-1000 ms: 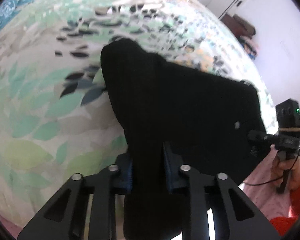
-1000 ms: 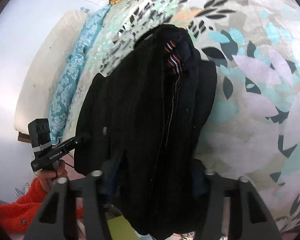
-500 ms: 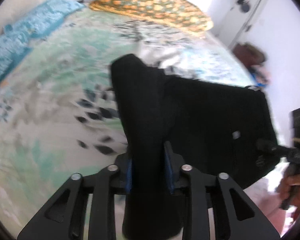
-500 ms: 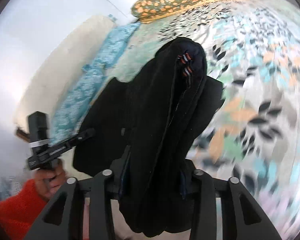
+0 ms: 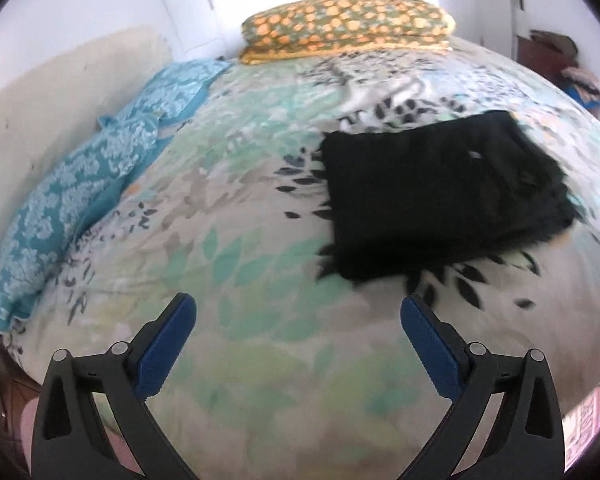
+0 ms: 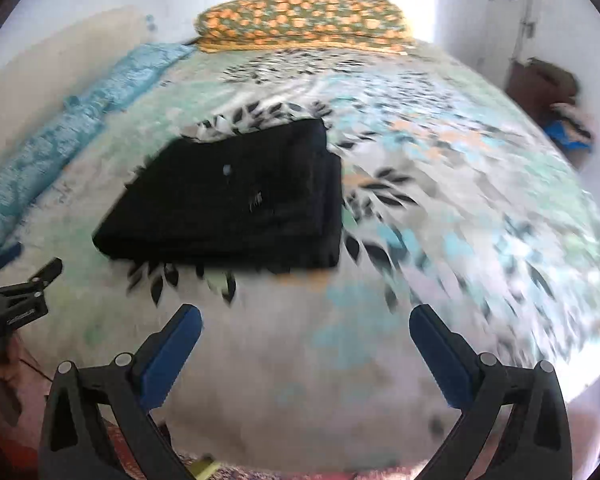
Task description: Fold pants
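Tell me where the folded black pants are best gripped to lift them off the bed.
Probably the near edge of the folded black pants, approached from the camera side. The stacked layers end flush there and face both open tools, so one pinch could catch every layer; the bedspread in front is unobstructed.

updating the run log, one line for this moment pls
pants: folded, flat on bedspread | left tongs: just opened, empty | right tongs: just opened, empty
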Demonstrator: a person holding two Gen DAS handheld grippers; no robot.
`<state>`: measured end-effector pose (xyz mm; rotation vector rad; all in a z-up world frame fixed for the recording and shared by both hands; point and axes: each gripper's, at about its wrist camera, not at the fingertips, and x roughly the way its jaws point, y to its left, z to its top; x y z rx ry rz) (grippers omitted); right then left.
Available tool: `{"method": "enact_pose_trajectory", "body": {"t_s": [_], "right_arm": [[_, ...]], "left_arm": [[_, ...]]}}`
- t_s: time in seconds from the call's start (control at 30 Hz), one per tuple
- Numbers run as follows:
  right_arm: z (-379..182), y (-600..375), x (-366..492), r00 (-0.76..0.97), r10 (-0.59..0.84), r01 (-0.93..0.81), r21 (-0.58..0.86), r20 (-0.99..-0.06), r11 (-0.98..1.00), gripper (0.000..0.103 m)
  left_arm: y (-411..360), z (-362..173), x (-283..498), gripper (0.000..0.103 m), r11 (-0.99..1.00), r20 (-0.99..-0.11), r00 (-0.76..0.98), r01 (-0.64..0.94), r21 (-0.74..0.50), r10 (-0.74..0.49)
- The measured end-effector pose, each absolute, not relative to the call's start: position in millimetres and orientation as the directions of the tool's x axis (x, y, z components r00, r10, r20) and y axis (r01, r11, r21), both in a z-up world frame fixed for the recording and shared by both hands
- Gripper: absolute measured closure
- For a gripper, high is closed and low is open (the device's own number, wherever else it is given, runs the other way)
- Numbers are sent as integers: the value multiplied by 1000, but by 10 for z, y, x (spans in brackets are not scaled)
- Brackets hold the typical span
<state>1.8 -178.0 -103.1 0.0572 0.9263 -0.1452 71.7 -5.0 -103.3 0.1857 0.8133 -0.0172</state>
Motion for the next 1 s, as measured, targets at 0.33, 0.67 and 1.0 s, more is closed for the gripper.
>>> {"method": "enact_pose_trajectory", "body": {"t_s": [0.33,0.67,1.0], "right_arm": [[-621,-1463,-340,647,-226,187,-136,-729,973,0],[-640,-1398,-349,638,-219,174,-139,-738,975,0],[-678,-1360,-326,637,-213,160,-143,-741,977,0]], "left_arm": [[-125,-657,547,1,993,-772,628,108,-37,-97],[-117,-676,433,1,994,-775,625,99,-45,-98],[-136,-721,417,1,993,-779,618,108,-56,-111]]}}
